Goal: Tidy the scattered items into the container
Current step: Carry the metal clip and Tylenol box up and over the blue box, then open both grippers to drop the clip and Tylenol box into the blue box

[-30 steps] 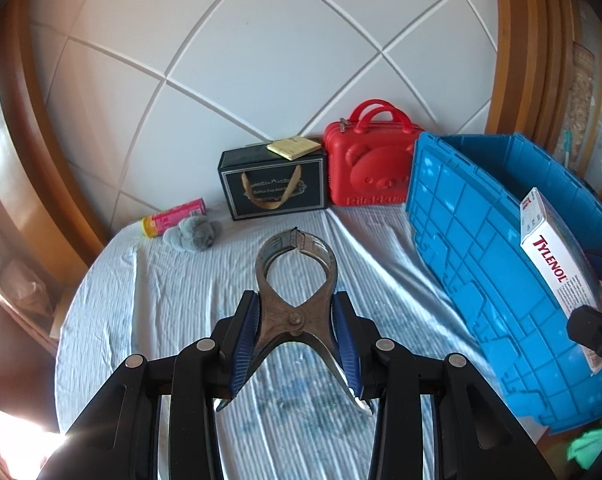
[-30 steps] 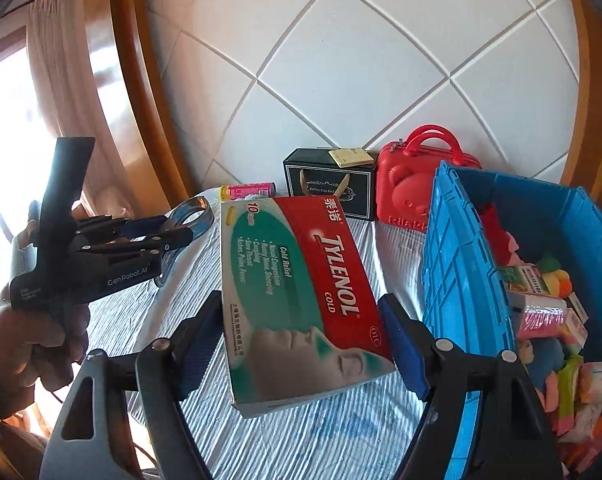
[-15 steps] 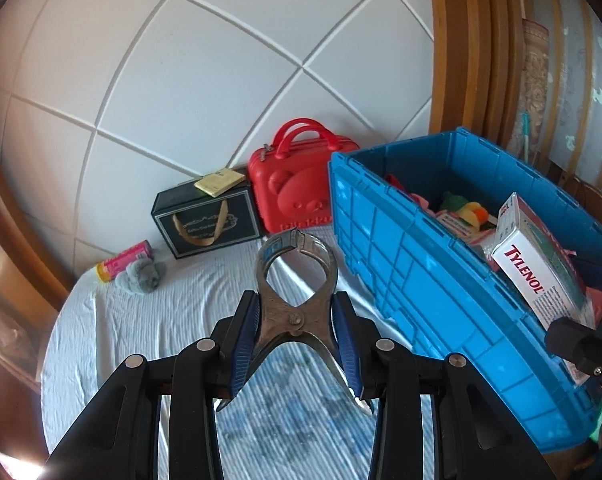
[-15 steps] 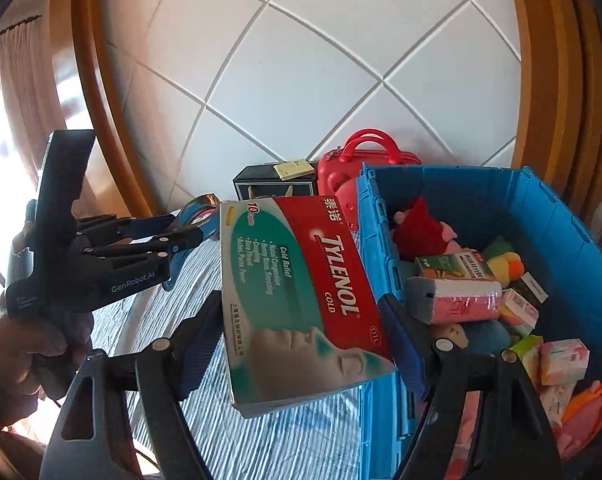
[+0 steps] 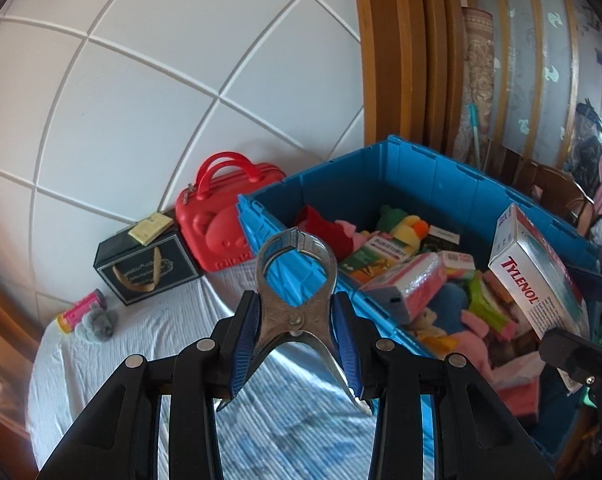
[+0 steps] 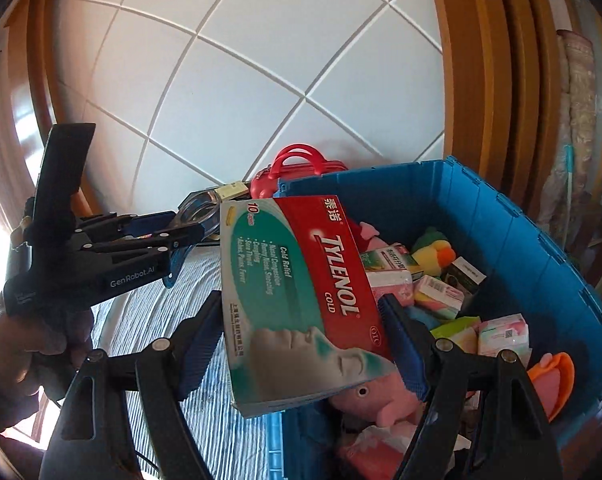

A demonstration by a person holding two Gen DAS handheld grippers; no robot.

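**A:** What have you got in each claw?

**B:** Your left gripper (image 5: 297, 332) is pinched tight on steel pliers (image 5: 297, 280), their looped head poking forward over the near wall of the blue bin (image 5: 441, 176). Your right gripper (image 6: 305, 344) clamps a Tylenol box (image 6: 301, 292) by its two long edges, tilted, hanging over the bin's near-left corner. From the left wrist the same box (image 5: 537, 280) shows at the bin's right side.

**A:** And the surface?

**B:** A bed or table under a white, blue-striped cloth (image 5: 149, 336), rumpled. The bin stands at its right edge, already crowded: a pink plush (image 6: 381, 400), a green and yellow toy (image 6: 433, 248), small cartons and packets.

**A:** What lies outside the bin?

**B:** Along the back edge, against the wall, a red case (image 5: 225, 224) touches the bin's far-left corner. Beside it sits a black box (image 5: 145, 268) with a yellow pad (image 5: 151, 228) on its lid. Farther left, near the cloth's back-left corner, a pink tube (image 5: 81, 310) lies just beside a grey fluffy thing (image 5: 99, 324).

**A:** The room?

**B:** A white padded wall (image 5: 141, 100) with diagonal seams, wooden trim (image 5: 401, 60) to its right, patterned wallpaper past that. Your hand (image 6: 25, 344) on the left gripper shows from the right wrist.
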